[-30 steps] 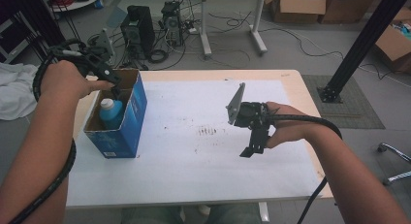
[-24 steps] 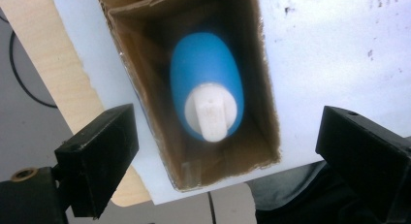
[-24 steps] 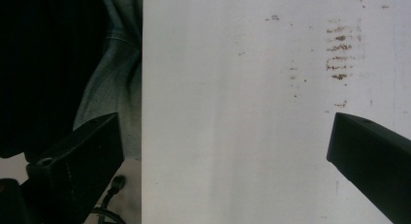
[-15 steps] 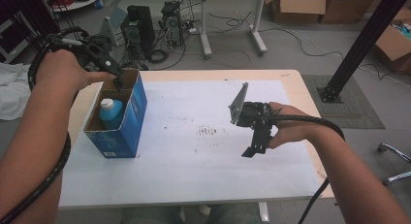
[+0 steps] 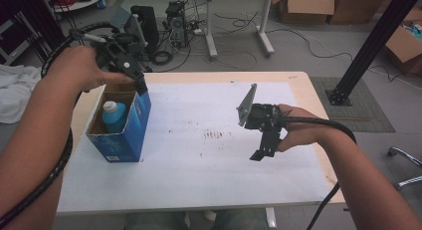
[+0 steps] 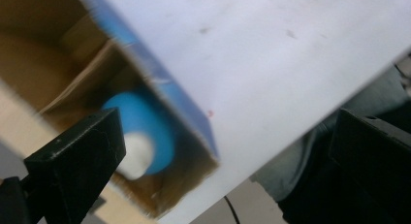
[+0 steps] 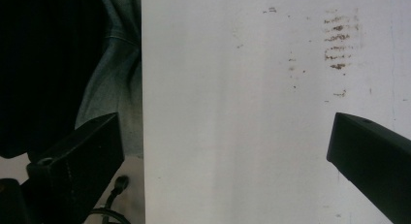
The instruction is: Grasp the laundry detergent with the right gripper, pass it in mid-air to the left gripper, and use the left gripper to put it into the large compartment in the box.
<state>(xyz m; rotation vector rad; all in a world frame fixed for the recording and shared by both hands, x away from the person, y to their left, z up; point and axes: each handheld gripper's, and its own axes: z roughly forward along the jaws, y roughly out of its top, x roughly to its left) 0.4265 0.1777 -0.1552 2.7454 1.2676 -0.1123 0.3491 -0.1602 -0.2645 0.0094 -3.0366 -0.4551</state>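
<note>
Left tool (image 5: 130, 73) is hovering over the far rim of the blue carton (image 5: 130, 135), its jaws having just been opening and now spreading wide with nothing between them. Below and slightly nearer the person, the blue bottle (image 5: 114, 116) is standing upright inside the carton, white cap up. Right tool (image 5: 263, 149) is hanging well apart over the white worktop (image 5: 199, 165), jaws spread and gripping nothing

blue bottle (image 5: 115, 116) w/ white cap, blue box (image 5: 130, 133), black grippers
</note>
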